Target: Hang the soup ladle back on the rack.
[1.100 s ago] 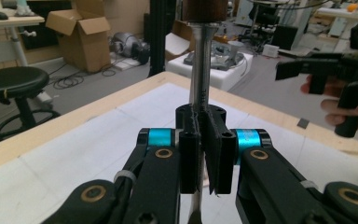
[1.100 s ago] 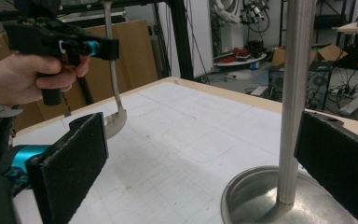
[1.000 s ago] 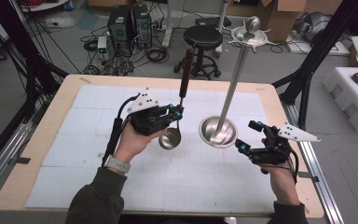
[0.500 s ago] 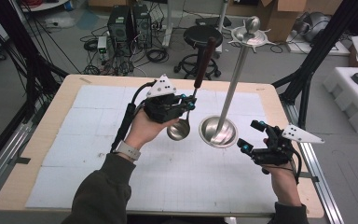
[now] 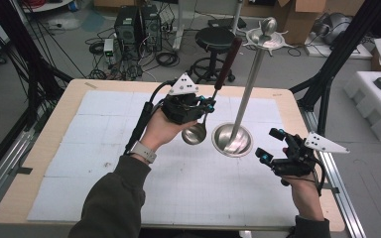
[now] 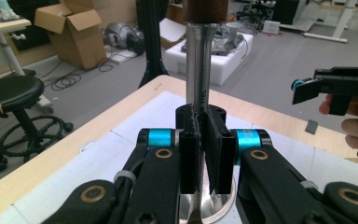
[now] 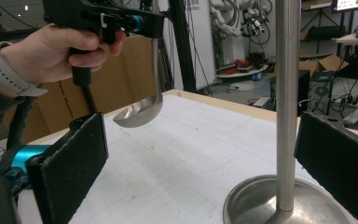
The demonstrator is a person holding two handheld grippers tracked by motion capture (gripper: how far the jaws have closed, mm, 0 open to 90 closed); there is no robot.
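Left gripper [image 5: 204, 105] lifts ladle [image 5: 195, 134] beside stand [image 5: 232, 140].
Jaws pinched on ladle's metal shaft below its wooden grip, bowl hanging clear of worktop [image 5: 94, 148], mid-table toward far edge. Right gripper [image 5: 272, 144] near right edge, jaws spread, nothing between but stand's pole ahead.

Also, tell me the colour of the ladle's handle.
Dark reddish-brown handle on a silver ladle, best seen in the high view.
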